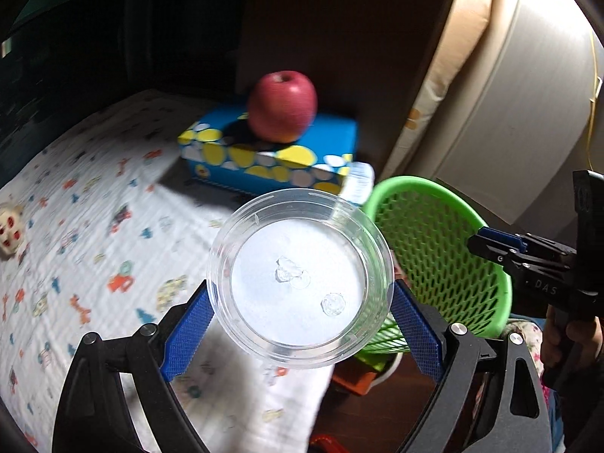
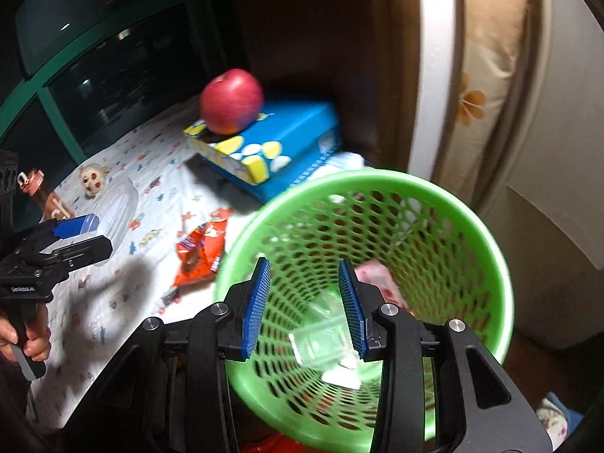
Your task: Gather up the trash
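Closest in the left wrist view, the left hand-held gripper (image 1: 300, 315) holds a clear plastic lid (image 1: 300, 277) edge to edge between its blue pads (image 1: 188, 336), the lid facing the camera with a few droplets on it. At about three o'clock from the lid, partly hidden behind it, stands the green mesh basket (image 1: 438, 256), and the right hand-held gripper (image 1: 476, 242) reaches in over its rim from the right edge.

In the right wrist view, that right hand-held gripper (image 2: 305, 302) hangs just over the basket's mouth, its pads (image 2: 256, 309) set at a middling gap with nothing between them. Below, inside the basket (image 2: 472, 226), lies a clear plastic container (image 2: 324, 339), blurred, with a pink scrap (image 2: 377, 275) beside it. At nine o'clock from the basket, an orange snack wrapper (image 2: 200, 253) lies on the patterned cloth (image 2: 113, 302) of the table. Farther at nine o'clock, the left hand-held gripper (image 2: 100, 232) holds the lid (image 2: 119, 207) above the cloth.

Beyond, at about eleven o'clock from the basket, a blue box with yellow and white spots (image 2: 271, 143) rests on the cloth, a red apple (image 2: 231, 101) on top of it. A small doll face (image 2: 92, 183) lies farther left.
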Tool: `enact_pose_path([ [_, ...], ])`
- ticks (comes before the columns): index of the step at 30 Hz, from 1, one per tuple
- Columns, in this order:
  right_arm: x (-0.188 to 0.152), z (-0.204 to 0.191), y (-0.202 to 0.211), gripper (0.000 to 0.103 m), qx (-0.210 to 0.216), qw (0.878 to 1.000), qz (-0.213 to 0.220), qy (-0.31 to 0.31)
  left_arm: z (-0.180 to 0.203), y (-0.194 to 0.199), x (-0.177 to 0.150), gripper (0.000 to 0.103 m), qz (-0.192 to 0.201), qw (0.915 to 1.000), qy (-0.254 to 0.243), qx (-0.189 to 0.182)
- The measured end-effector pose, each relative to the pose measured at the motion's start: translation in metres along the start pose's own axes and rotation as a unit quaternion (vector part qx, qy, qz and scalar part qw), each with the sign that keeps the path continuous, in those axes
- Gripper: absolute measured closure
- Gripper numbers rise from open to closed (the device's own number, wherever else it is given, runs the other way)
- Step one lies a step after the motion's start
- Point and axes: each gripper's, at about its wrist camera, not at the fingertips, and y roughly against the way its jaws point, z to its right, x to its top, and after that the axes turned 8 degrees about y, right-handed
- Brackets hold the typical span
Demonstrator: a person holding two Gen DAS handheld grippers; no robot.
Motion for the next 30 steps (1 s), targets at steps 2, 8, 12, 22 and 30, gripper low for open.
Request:
enact_pose_path([
  [2,-0.006,0.012,0.005,0.065,0.000,1.000,0.002,-0.012,0.012,-0.003,0.000,0.015,-0.001,0.9999,-0.011,-0.003],
  [8,-0.010,0.017,0.006,0.064,0.012,1.000,0.004,-0.016,0.017,-0.005,0.003,0.015,-0.002,0.9999,-0.014,-0.001],
  [12,-0.005,0.002,-0.001,0.062,0.034,0.999,0.004,-0.004,0.000,0.002,0.005,0.015,0.004,0.9999,-0.002,0.011],
  [22,0.023,-0.071,-0.038,0.038,0.093,0.994,-0.006,0.052,-0.059,0.022,0.002,0.015,0.016,0.9981,0.038,0.046],
  [30,0.035,-0.124,-0.089,0.027,0.103,0.988,-0.049,0.108,-0.095,0.033,-0.007,0.015,0.021,0.9958,0.067,0.058],
])
